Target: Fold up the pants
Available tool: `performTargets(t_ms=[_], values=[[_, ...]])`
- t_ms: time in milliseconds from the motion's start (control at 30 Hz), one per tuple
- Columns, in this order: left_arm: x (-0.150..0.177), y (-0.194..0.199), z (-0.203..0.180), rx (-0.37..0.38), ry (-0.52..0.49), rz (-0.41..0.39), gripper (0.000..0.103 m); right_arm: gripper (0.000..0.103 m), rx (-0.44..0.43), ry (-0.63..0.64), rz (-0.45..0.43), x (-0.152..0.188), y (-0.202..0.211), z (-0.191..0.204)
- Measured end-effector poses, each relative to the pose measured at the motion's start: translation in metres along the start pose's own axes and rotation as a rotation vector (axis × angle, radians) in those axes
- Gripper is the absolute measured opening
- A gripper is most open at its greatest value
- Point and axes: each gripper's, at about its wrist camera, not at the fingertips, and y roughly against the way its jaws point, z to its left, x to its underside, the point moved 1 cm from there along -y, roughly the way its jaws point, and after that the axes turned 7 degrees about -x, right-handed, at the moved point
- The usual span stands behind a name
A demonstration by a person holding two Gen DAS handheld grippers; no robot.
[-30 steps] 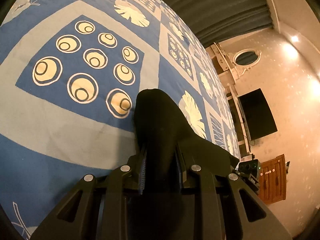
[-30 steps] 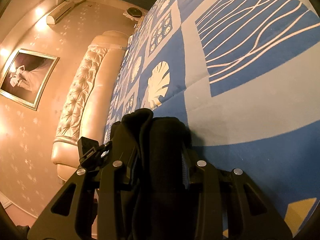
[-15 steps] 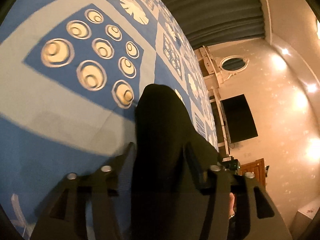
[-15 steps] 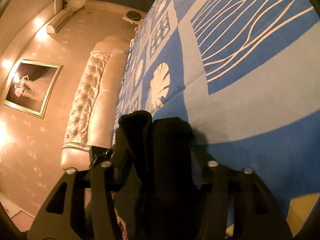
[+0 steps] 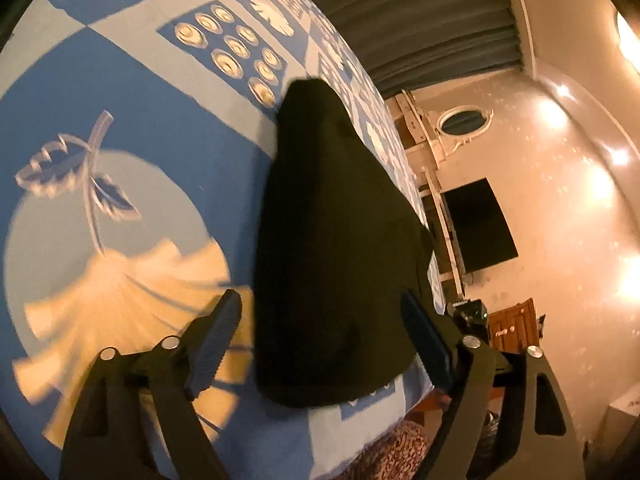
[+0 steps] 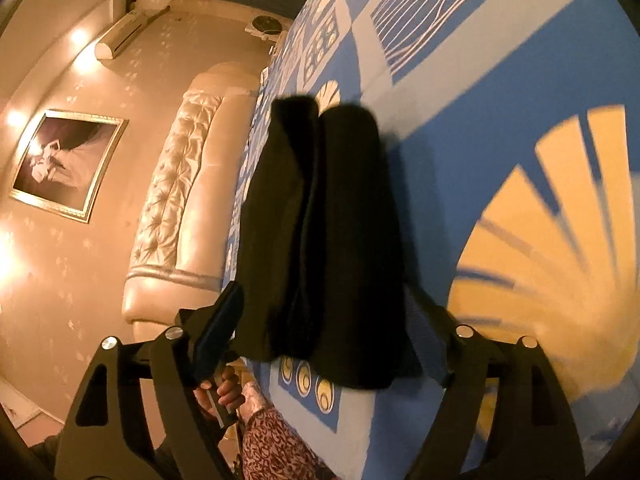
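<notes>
The black pants (image 5: pixel 328 248) lie folded into a long dark bundle on the blue and cream bedspread (image 5: pixel 132 92), near the edge of the bed, and no tool is holding them. In the left wrist view the bundle looks like one smooth mass that narrows toward 12 o'clock, with its wide end low between the fingers. The right wrist view shows what the other hides: the pants (image 6: pixel 324 240) are two thick layers side by side, with a dark crease running between them from 12 to 6 o'clock. The left gripper (image 5: pixel 328 340) is released, its fingers spread wide, one at 7 o'clock and one at 5 o'clock of the bundle, and I see no contact with the cloth. The right gripper (image 6: pixel 324 340) is also spread wide; its one finger stands clear at 7 o'clock, but the other finger at 5 o'clock is close to the cloth and blurred, so I cannot tell if it touches. Only the left view shows the grey curtain (image 5: pixel 420 20), the oval mirror (image 5: pixel 464 124), the dark screen (image 5: pixel 480 224) and a wooden cabinet (image 5: pixel 516 324) at 3 to 4 o'clock. Only the right view shows the padded headboard (image 6: pixel 180 184), the framed picture (image 6: pixel 68 164), the air conditioner (image 6: pixel 124 36) and the person's hand (image 6: pixel 228 392) in a patterned sleeve (image 6: pixel 272 444) at 7 o'clock.
</notes>
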Motion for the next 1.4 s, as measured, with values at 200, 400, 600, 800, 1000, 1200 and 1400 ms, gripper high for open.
performTargets(t_ms=[200,400,600,800,1000,1200,1400], values=[[0.007,-0.017,-0.015,-0.038,-0.018,-0.019,0.086,0.064,0.043,0.022,0.012,0.019,-0.01,0.008],[0.011,-0.019,-0.014,-0.121,-0.008,-0.029,0.05,0.031,0.098,0.022,0.029,0.024,-0.008,0.004],[0.015,-0.016,-0.02,-0.105,-0.008,-0.044,0.04,0.028,0.112,0.039,0.024,0.023,0.002,0.012],[0.013,-0.024,-0.01,-0.087,0.004,-0.037,0.04,0.028,0.089,0.009,0.027,0.027,0.005,-0.004],[0.016,-0.018,-0.007,-0.073,-0.004,-0.034,0.04,0.029,0.069,0.005,0.024,0.027,0.004,-0.008],[0.017,-0.015,-0.004,-0.057,-0.007,-0.032,0.04,0.029,0.049,0.0,0.024,0.027,0.004,-0.012],[0.016,-0.013,0.0,-0.046,-0.003,-0.026,0.042,0.029,0.035,-0.006,0.022,0.026,0.006,-0.016]])
